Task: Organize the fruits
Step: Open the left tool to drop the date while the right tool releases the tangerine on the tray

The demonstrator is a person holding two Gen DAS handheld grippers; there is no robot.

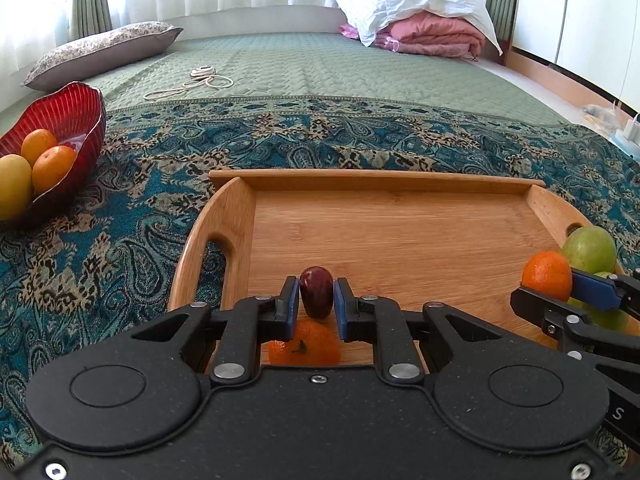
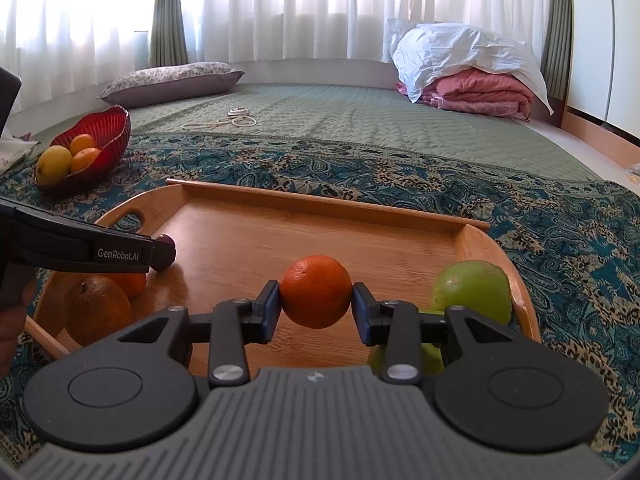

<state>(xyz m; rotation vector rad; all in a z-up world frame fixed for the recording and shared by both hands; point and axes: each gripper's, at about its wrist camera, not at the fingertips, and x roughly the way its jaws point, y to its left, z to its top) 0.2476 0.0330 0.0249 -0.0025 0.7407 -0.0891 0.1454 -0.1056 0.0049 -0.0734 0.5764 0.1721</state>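
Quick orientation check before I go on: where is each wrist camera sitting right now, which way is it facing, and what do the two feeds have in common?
Left wrist: sits behind the left gripper, low over the wooden tray's left end, facing the bed; its fingers flank a dark red fruit; the right gripper enters at right.
Right wrist: sits behind the right gripper, over the tray's right part, facing the curtains; its fingers clamp an orange; the left gripper's side and part of a hand show at left.
Shared: tray, red bowl, green fruit, both held fruits.
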